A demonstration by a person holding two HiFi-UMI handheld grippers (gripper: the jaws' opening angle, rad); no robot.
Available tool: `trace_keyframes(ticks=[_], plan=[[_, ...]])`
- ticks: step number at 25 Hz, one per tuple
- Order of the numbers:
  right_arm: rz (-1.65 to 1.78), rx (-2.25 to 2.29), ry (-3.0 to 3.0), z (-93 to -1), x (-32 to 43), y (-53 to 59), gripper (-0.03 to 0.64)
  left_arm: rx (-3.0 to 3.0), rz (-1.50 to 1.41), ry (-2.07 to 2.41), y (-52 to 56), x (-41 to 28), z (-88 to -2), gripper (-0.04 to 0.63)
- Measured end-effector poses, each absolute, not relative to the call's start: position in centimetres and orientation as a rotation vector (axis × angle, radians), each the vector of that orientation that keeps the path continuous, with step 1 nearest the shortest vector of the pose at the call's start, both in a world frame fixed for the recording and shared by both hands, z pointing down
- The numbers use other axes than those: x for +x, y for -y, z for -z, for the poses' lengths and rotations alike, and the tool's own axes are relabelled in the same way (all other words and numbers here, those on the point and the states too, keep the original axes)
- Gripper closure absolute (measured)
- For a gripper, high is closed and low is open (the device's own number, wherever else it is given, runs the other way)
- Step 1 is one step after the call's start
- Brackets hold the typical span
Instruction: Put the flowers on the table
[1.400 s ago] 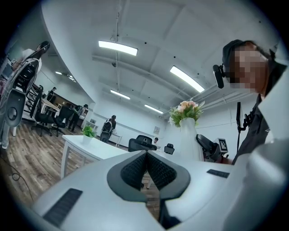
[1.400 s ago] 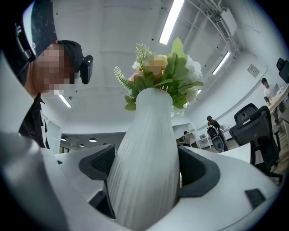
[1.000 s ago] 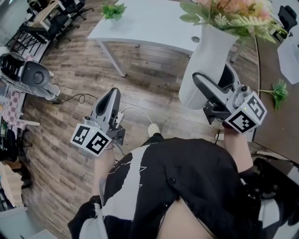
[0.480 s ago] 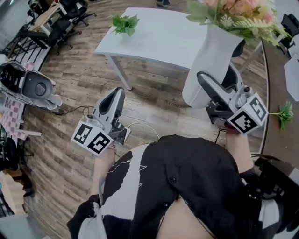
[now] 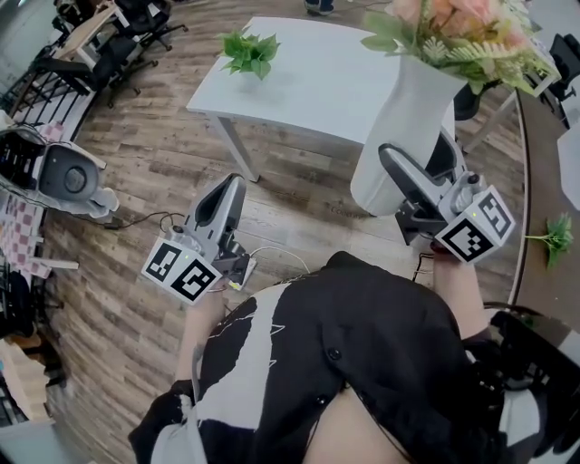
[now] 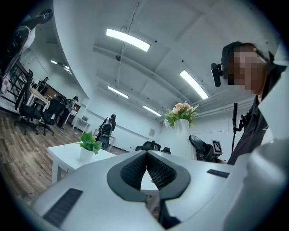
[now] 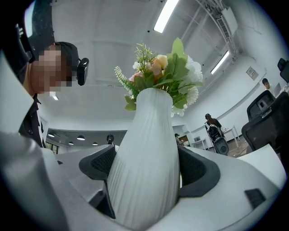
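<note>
Clamping white vase [image 5: 400, 127] upright, right gripper [image 5: 415, 154], flowers [image 5: 458, 27] topmost, long axis vertical

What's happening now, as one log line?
right gripper: shut on vase with flowers | left gripper: shut, empty | table: ahead, vase not on it yet

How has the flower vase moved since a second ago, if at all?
Yes. The white vase has travelled forward, toward the white table: the table's near edge and small potted plant now lie nearer to it.
</note>
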State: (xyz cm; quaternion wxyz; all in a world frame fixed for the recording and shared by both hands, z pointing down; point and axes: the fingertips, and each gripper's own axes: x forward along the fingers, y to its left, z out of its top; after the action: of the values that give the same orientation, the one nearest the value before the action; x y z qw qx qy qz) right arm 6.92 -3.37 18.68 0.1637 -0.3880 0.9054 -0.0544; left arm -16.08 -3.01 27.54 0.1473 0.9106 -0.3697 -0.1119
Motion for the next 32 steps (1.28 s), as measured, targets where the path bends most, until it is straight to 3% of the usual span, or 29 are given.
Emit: trace_keyframes(ticks=[32], plan=[[0.127,-1.127,-2.562,-23.2,6.8,19.8,0.184,2.607,0.217,1.103,13.6,-15.1,-30.6,0.584]])
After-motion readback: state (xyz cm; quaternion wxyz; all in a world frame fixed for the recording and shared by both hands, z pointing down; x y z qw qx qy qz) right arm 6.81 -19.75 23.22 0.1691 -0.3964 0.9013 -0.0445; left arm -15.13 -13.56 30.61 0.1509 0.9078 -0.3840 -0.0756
